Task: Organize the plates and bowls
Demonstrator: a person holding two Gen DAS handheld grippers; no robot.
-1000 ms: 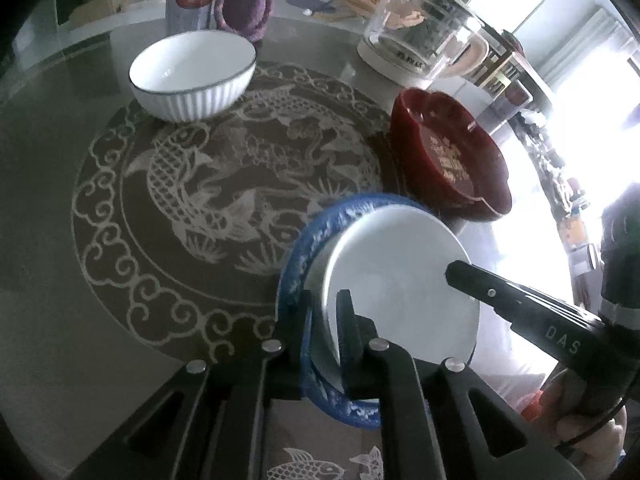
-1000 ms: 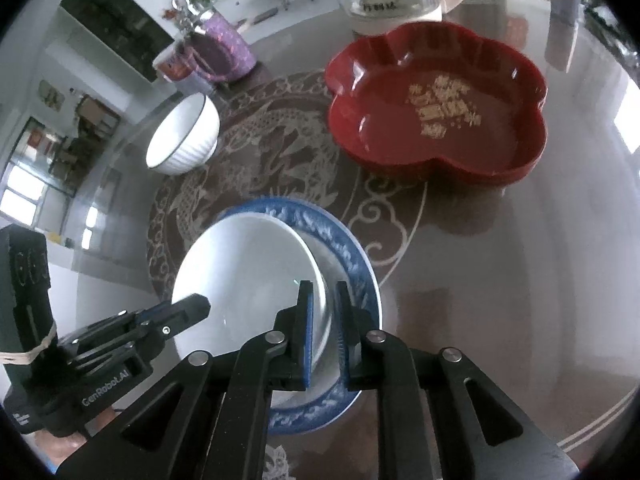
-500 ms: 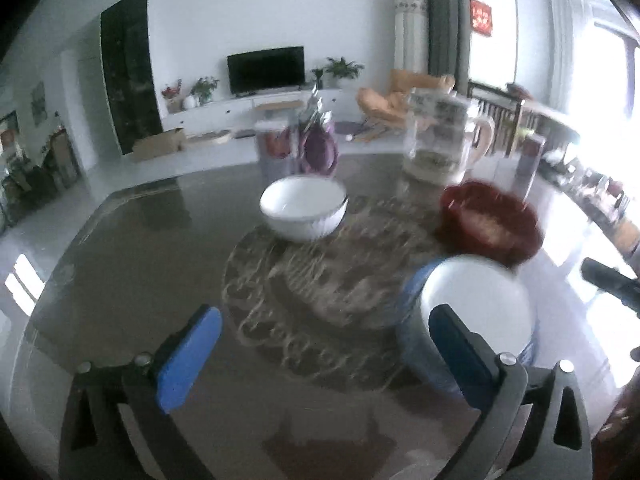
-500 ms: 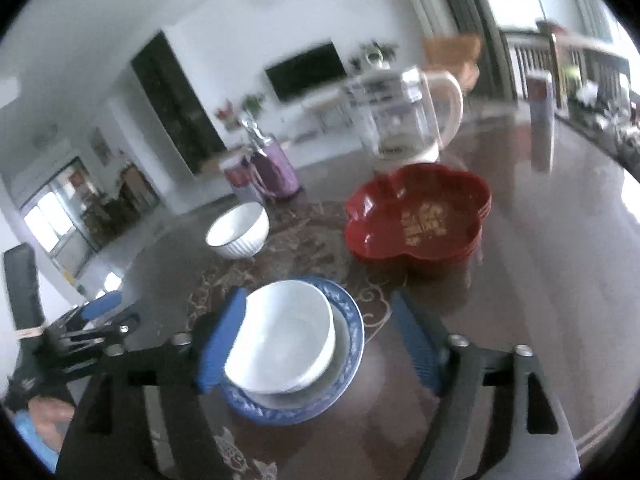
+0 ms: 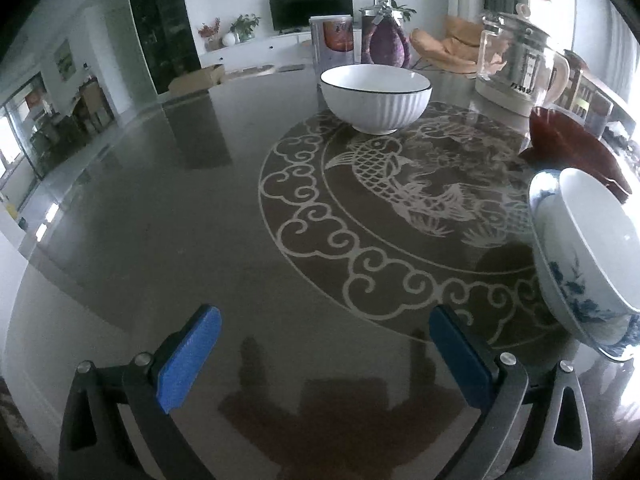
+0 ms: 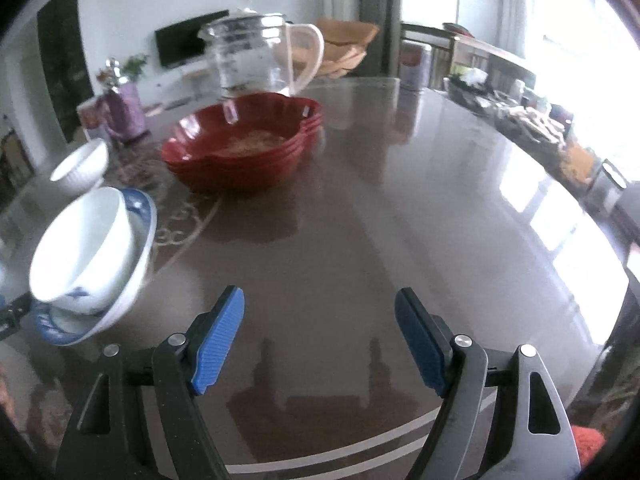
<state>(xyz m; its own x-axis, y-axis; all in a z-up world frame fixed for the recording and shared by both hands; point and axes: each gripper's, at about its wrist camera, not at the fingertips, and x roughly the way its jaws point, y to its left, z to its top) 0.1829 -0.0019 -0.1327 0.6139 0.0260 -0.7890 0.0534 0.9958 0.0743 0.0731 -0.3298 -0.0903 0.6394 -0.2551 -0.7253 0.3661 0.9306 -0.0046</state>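
Left gripper [image 5: 324, 354] sits nearest, jaws spread wide with nothing between them, only bare table [image 5: 160, 240] glass under the blue pads [image 5: 188, 360]. Right gripper [image 6: 318, 340] likewise: jaws well apart, empty, over the dark tabletop. Both sets of jaws have just been opening, and no dish sits between either pair. Landmark is the white bowl [image 5: 600, 240] nested in the blue plate [image 5: 538, 200]: it lies just right of the left gripper and just left of the right gripper, so the stack is between the two tools, touching neither. Bowl looks seated inside the plate, slightly tilted in the right view [image 6: 86, 248], though fisheye may exaggerate that. Beyond the stack, a little further out, is the red dish [image 6: 240, 148]; well beyond and left of it is the ribbed bowl [image 5: 376, 96], standing alone on the fish pattern. Kettle [image 6: 256, 60] is behind the red dish, at the far edge. Handling judgement: glazed ceramic, stiff, fairly heavy, brittle, slick on rubber pads and on glass. Best hold on the ribbed bowl is likely the rim wall, one pad inside and one outside, pinched well below the lip so it cannot pivot. Setting it down slowly matters, since ceramic on ceramic chips.
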